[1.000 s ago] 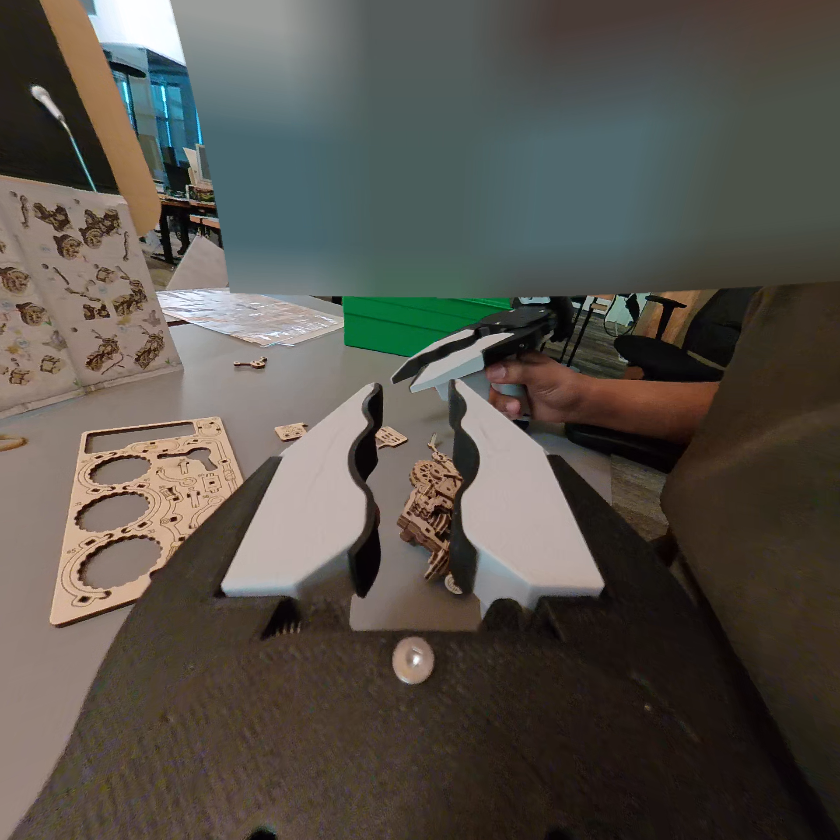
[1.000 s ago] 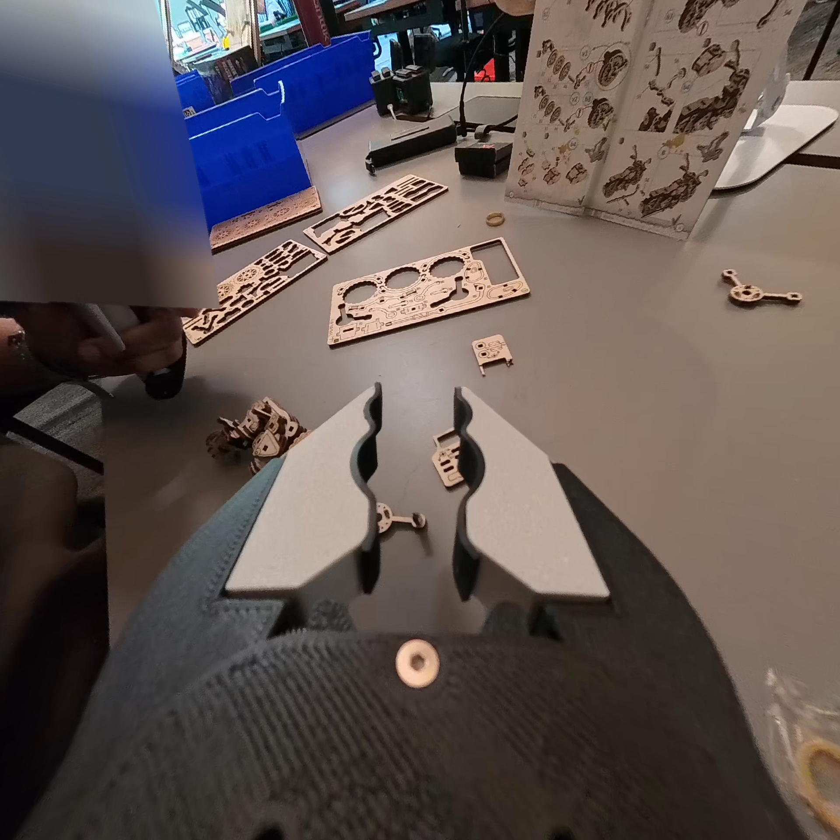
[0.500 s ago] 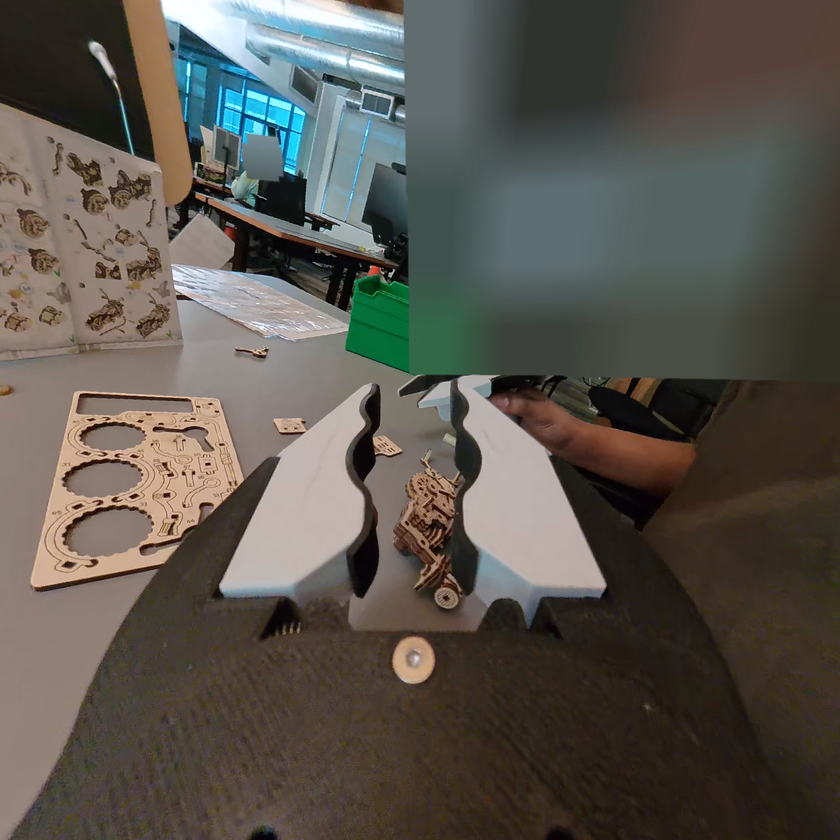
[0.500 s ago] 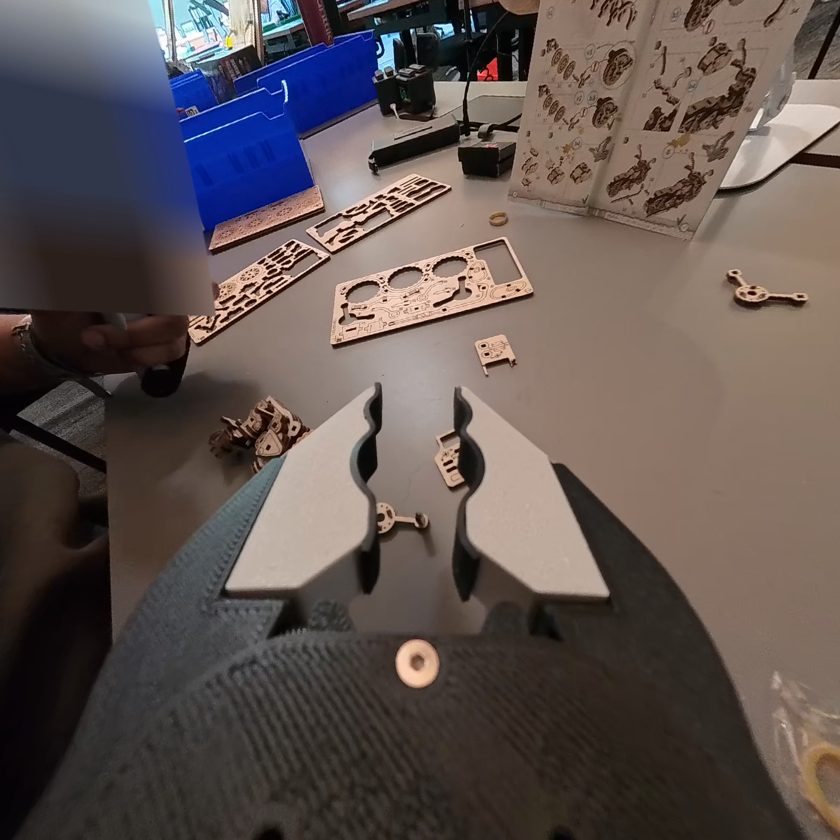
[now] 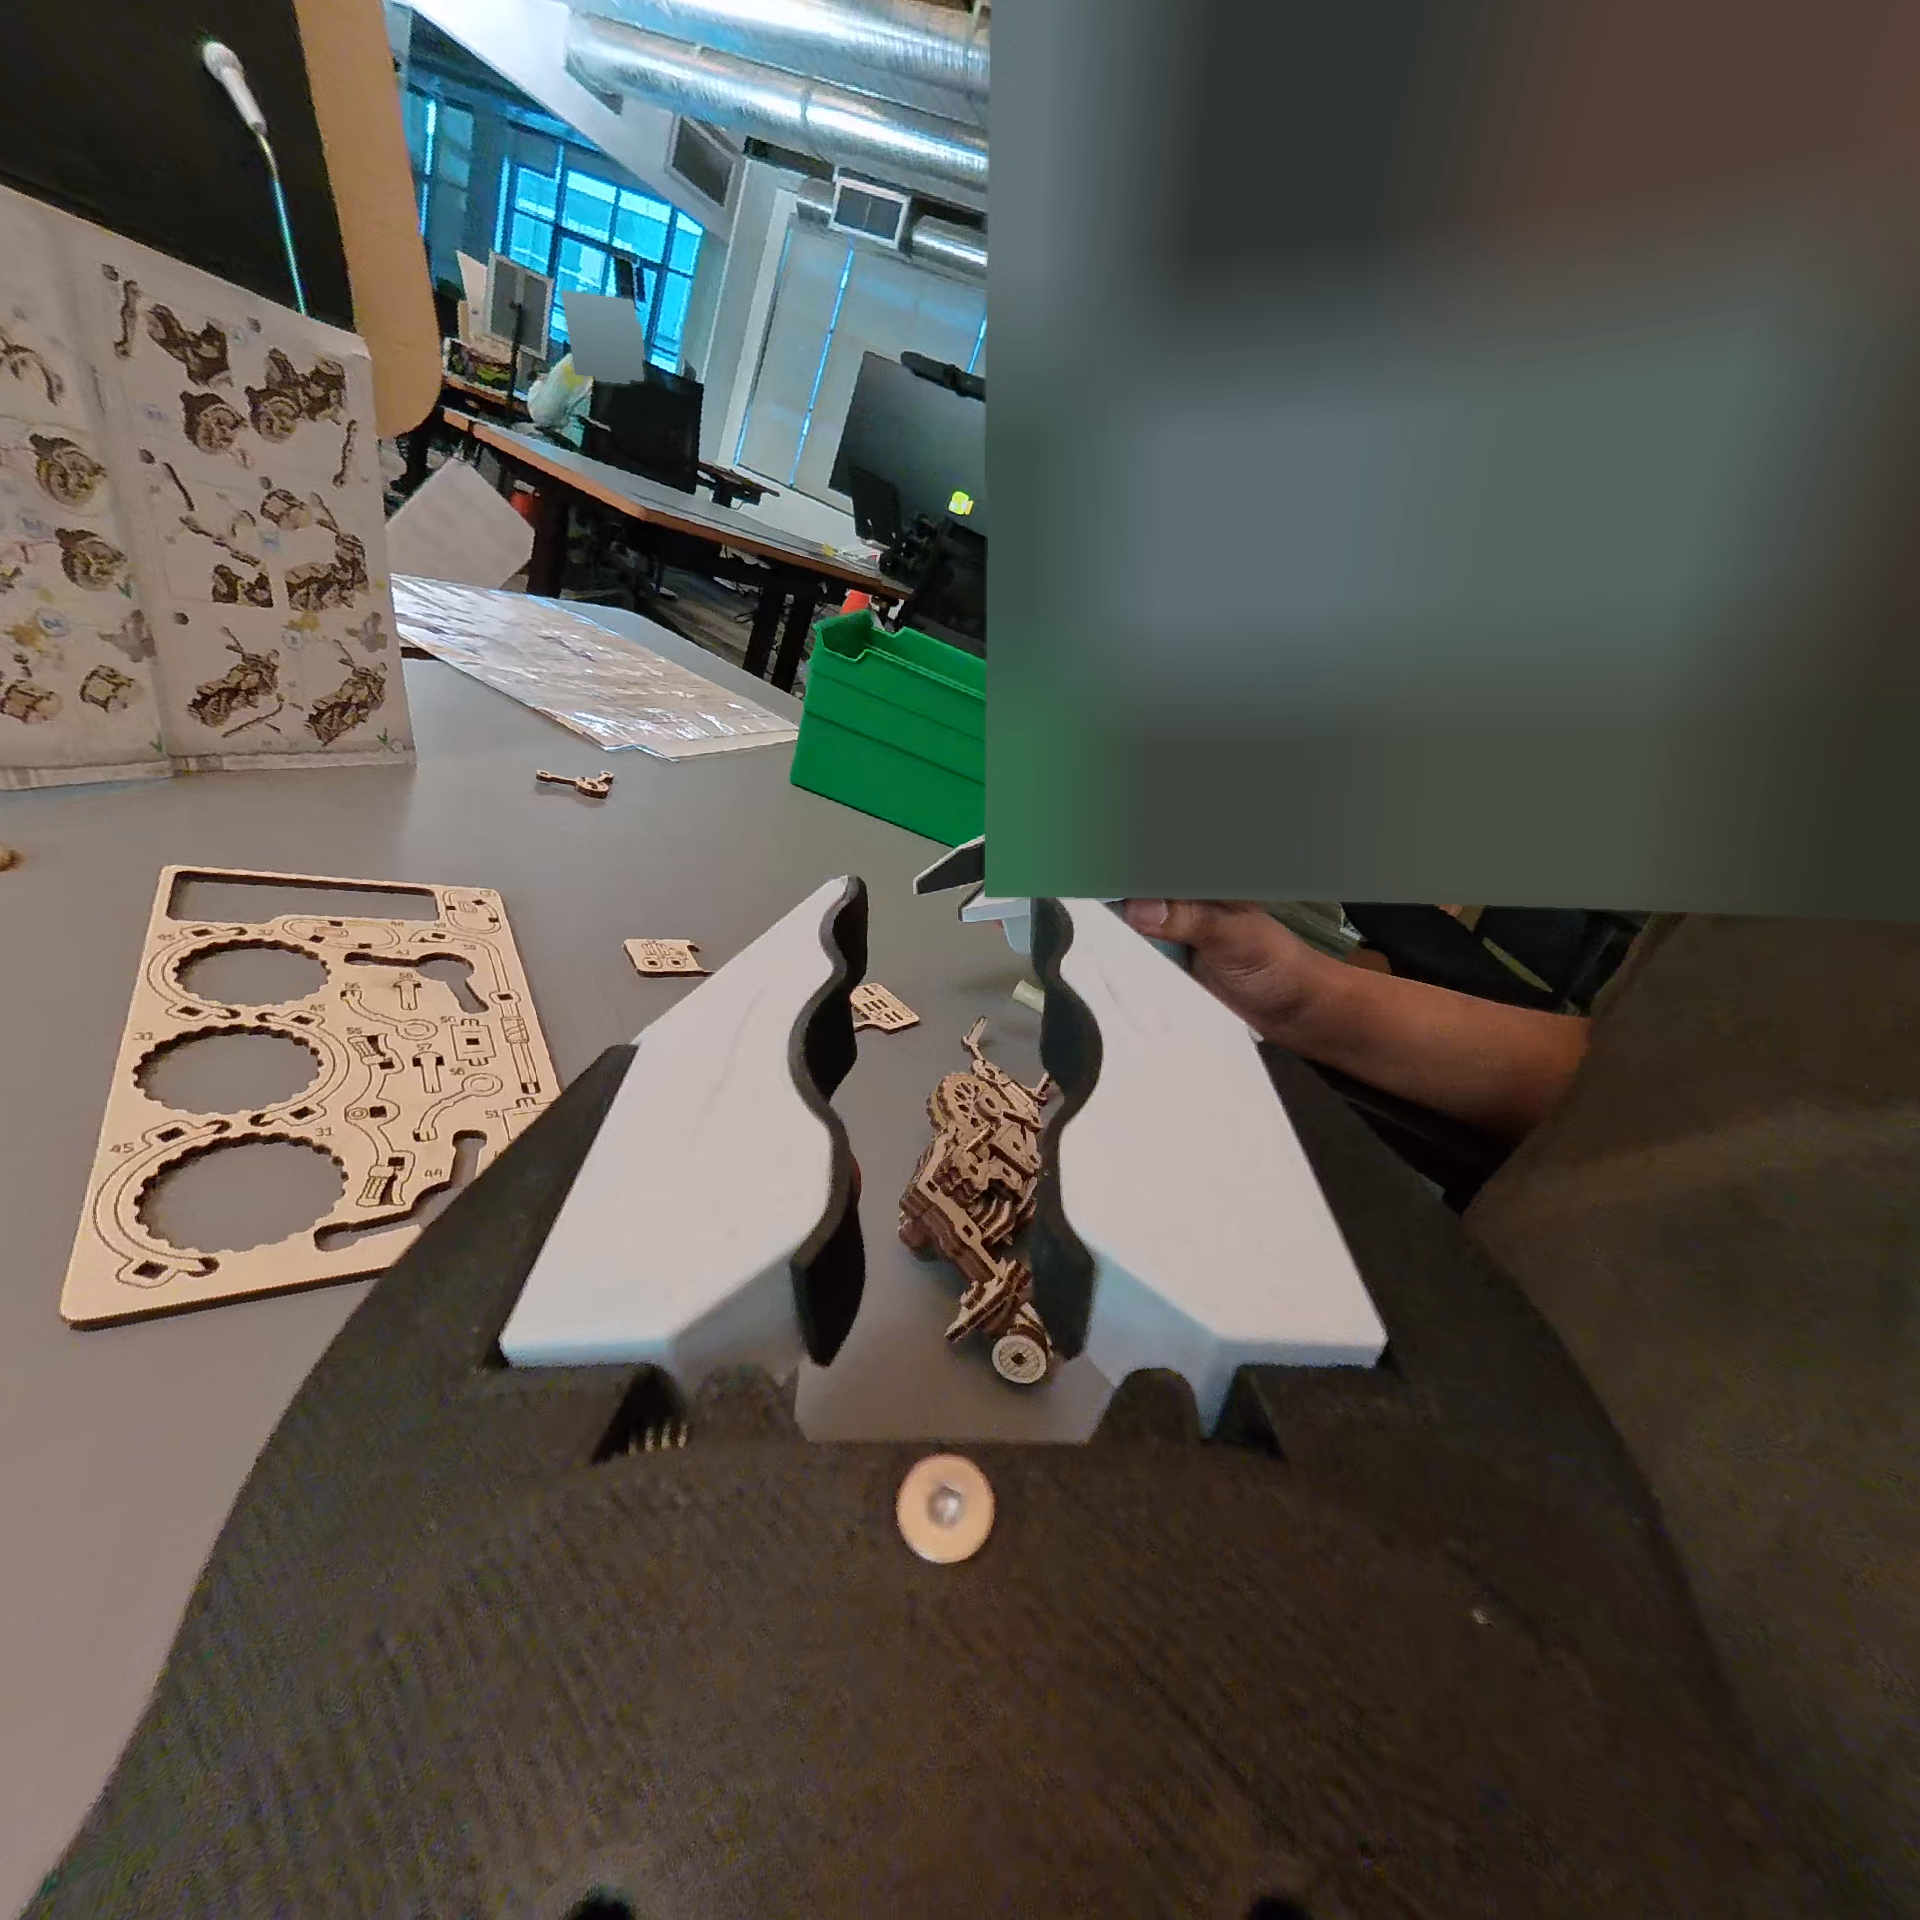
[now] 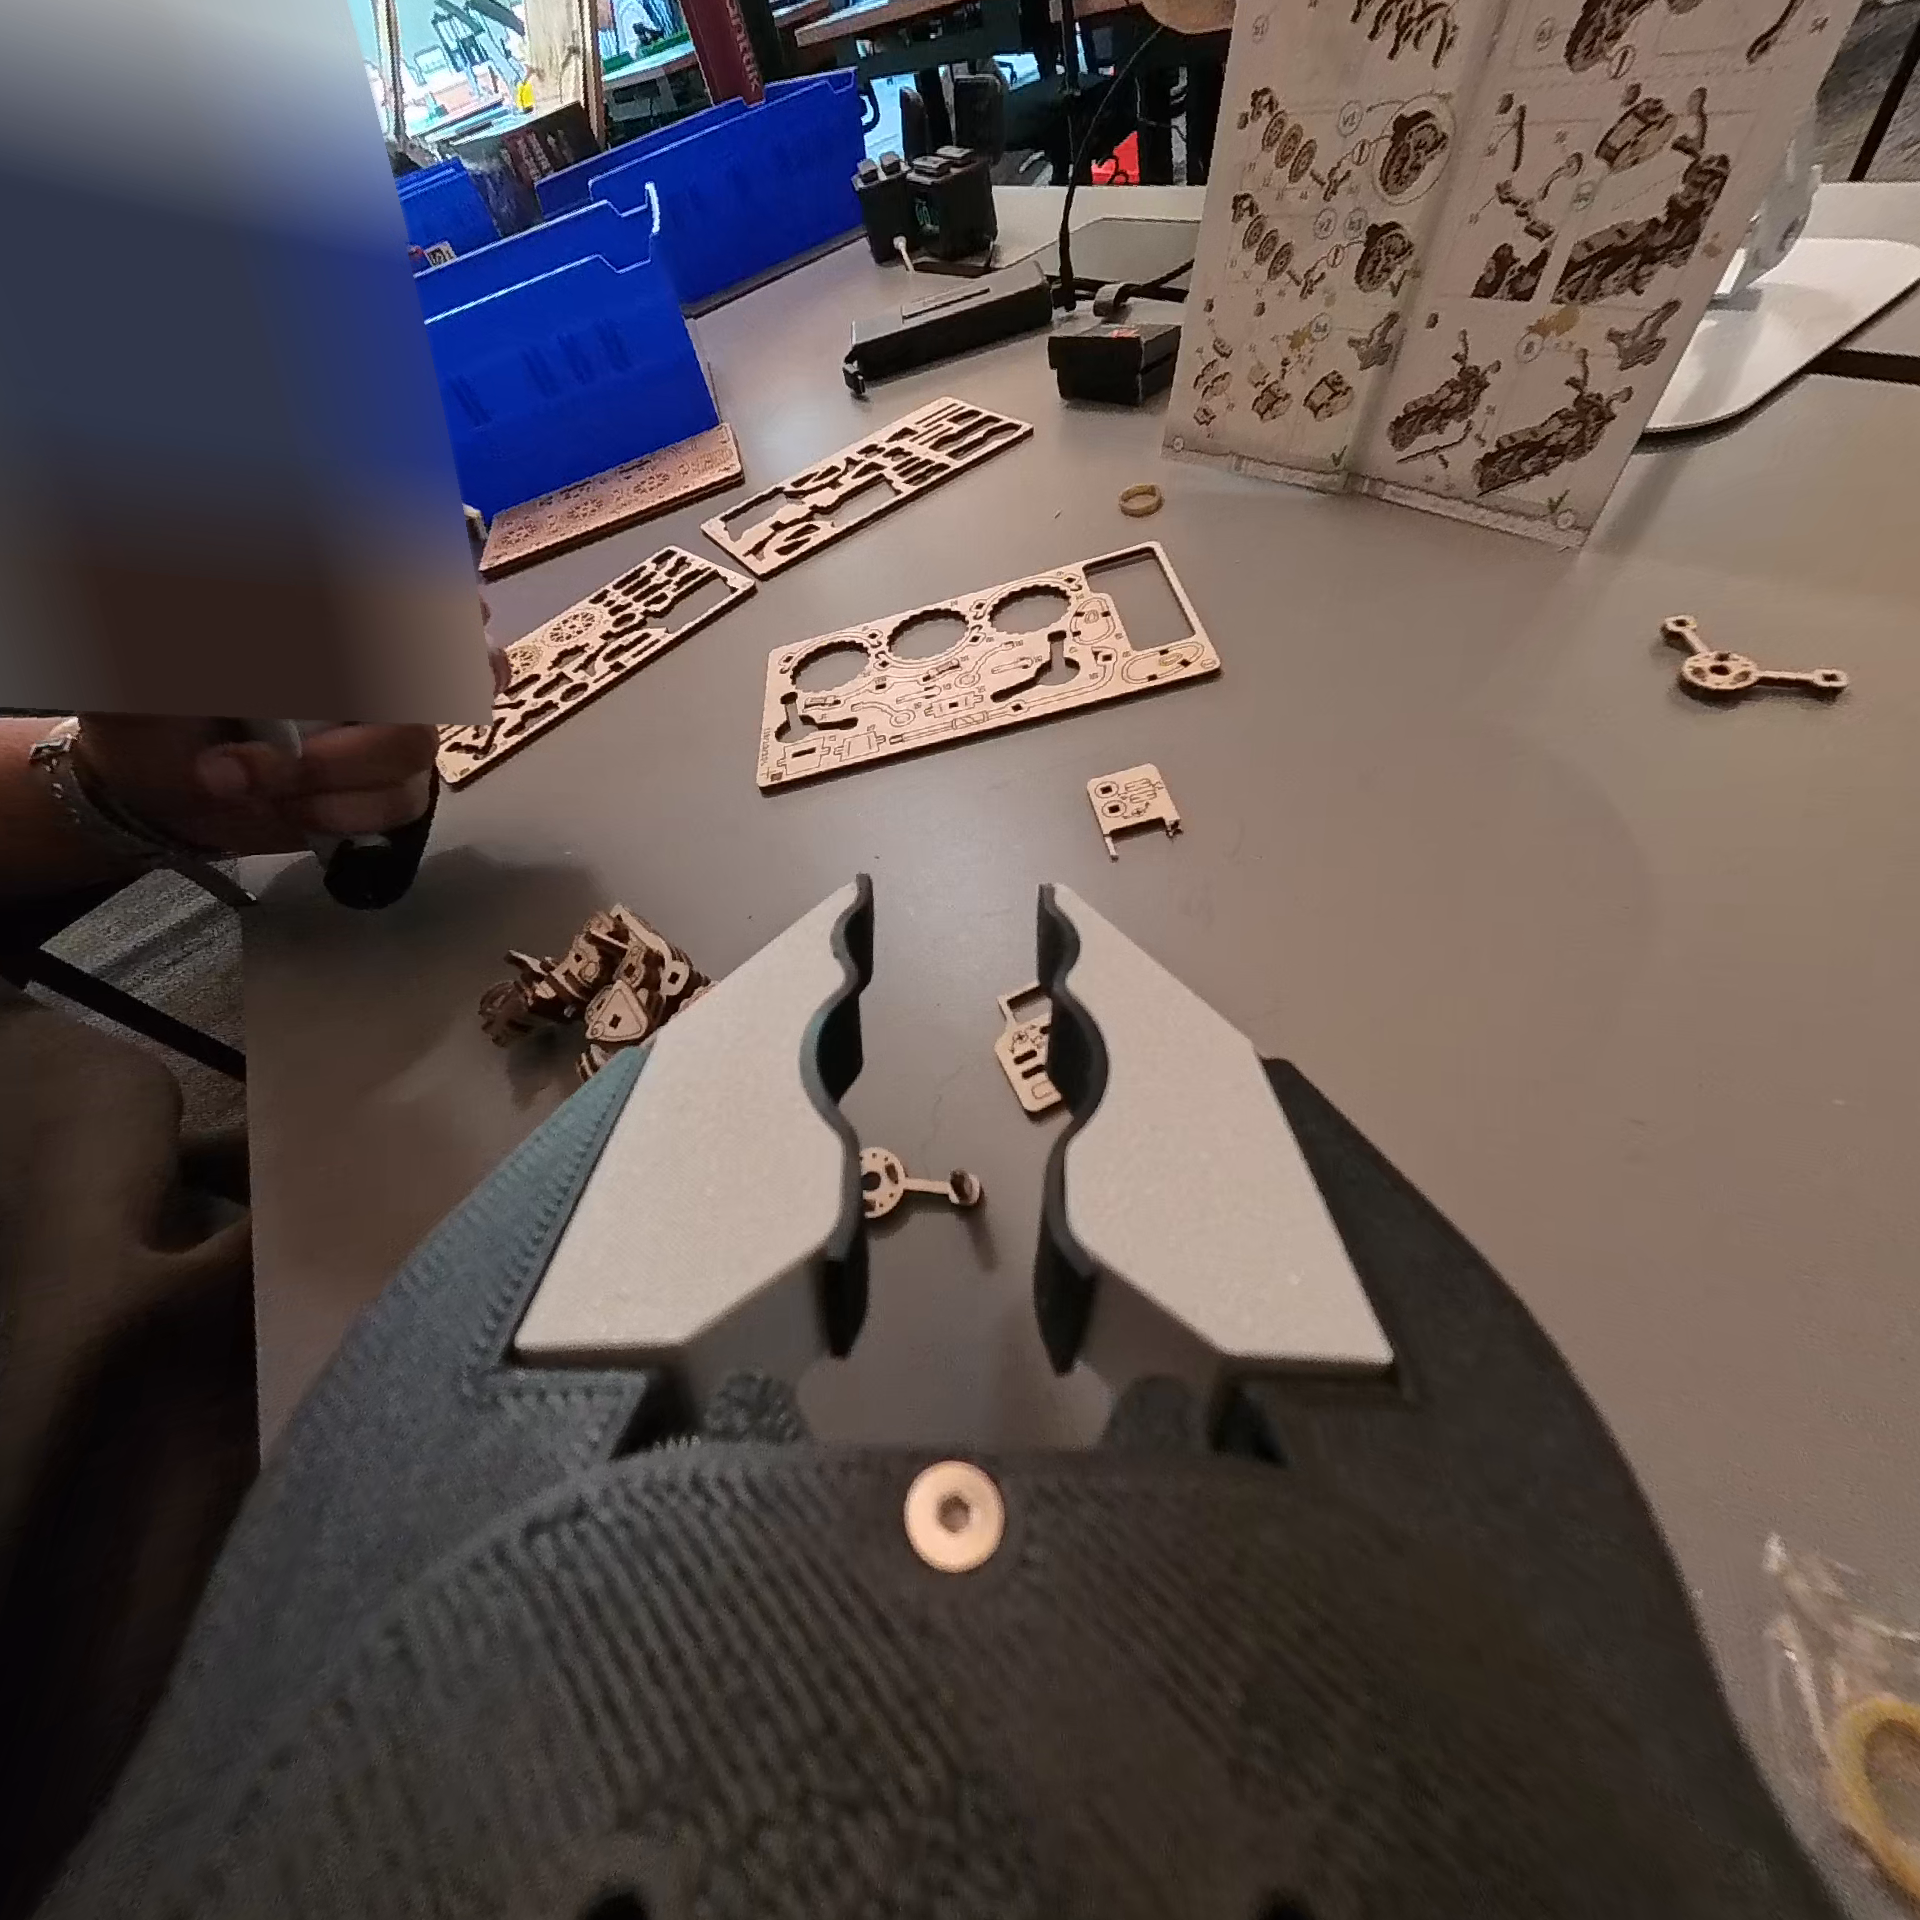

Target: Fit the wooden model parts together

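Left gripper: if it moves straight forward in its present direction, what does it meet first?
Probably the part-built wooden model, lying on the table between the open left gripper fingers, close by the right-side one; depth is uncertain.

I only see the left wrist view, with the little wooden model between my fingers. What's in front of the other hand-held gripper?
Observer: The right hand-held gripper is open. A small round-headed wooden piece lies on the table, seen between its fingers.
Operator: Are there more wooden sheets than my one?
Observer: Yes, three more part sheets lie farther back.
Operator: What's behind them?
Observer: Blue bins, right next to the reddish sheet.
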A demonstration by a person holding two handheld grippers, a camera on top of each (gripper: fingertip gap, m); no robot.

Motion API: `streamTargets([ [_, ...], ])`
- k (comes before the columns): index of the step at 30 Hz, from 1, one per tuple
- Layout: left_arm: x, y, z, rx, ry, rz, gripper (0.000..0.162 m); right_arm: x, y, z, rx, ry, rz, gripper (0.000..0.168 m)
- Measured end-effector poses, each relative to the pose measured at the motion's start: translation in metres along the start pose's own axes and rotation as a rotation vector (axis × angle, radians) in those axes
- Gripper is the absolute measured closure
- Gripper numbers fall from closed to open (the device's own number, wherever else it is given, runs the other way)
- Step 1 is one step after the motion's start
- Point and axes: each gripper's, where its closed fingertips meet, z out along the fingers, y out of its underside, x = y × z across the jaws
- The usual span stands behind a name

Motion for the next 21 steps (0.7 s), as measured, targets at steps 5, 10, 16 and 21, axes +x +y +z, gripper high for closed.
streamTargets([
  [5, 0.0002, 0.0008, 0.0002, -0.004, 0.001, -0.001, 0.132, -0.0001, 0.0003, 0.0002, -0.002, -0.001, 0.000, 0.138],
  [10, 0.0004, 0.0019, 0.0007, -0.010, 0.001, 0.002, 0.132, -0.0002, 0.0005, 0.0003, -0.003, -0.001, 0.000, 0.138],
  [16, -0.0005, 0.0026, 0.0008, -0.014, -0.002, -0.004, 0.132, -0.0004, 0.0010, 0.0005, -0.005, -0.002, 0.000, 0.138],
  [21, -0.0008, 0.0033, 0.0010, -0.018, -0.003, -0.006, 0.132, -0.0002, 0.0009, 0.0004, -0.003, 0.001, -0.001, 0.137],
])
